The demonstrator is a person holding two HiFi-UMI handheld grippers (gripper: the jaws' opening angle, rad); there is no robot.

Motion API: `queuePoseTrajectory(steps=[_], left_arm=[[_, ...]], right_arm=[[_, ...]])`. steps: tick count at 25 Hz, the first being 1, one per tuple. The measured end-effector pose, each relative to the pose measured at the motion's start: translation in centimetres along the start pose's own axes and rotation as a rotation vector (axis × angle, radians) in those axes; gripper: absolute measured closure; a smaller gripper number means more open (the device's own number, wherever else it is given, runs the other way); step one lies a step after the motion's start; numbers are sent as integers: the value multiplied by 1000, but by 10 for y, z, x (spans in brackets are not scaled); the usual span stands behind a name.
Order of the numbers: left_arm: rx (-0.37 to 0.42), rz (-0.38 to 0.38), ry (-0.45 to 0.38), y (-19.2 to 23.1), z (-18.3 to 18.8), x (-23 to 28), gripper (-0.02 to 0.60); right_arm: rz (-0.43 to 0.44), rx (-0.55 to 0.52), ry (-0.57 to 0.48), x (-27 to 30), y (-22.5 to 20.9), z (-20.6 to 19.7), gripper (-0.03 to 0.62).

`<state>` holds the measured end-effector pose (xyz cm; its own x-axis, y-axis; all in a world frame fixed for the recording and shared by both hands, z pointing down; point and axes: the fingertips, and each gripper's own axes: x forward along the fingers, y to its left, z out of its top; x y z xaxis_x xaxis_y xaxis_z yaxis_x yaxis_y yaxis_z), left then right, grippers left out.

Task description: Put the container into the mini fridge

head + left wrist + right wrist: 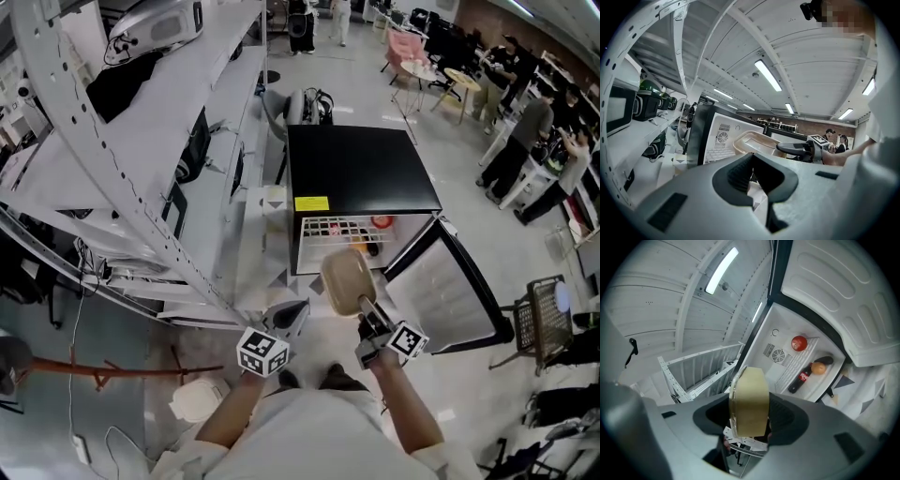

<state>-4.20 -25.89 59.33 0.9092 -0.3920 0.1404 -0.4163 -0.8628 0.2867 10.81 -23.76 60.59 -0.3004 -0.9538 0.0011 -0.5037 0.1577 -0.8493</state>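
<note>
The black mini fridge (361, 178) stands with its door (450, 295) swung open to the right. Its white inside (787, 357) holds a red apple (799, 342), an orange (818, 367) and a cola bottle (800, 377). My right gripper (367, 311) is shut on the rim of a beige lidded container (349, 279), which hangs in front of the fridge opening. In the right gripper view the container (750, 397) stands on edge between the jaws. My left gripper (298, 309) is beside it on the left, shut and holding nothing. The left gripper view shows the container (754, 143) level in front of the fridge (710, 136).
A white perforated shelving frame (141, 141) runs along the left, close to the fridge. A wire basket cart (544, 319) stands beyond the open door at the right. A white object (199, 401) lies on the floor at lower left. People and chairs are far back right.
</note>
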Motion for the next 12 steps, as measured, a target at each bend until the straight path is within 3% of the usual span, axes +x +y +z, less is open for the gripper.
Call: queuePoseTrajectory(steps=[7,10,12], left_arm=[[-6,20,15,13,-3,7,577],[-6,42,16,20,0,12,578],[-7,58,16,24,3,16,577]], right_arm=[[-20,3,13,27,-19,2,367],[-70,21,38,40,-34,2,367],[-13,22,45,58,-34,5,367]])
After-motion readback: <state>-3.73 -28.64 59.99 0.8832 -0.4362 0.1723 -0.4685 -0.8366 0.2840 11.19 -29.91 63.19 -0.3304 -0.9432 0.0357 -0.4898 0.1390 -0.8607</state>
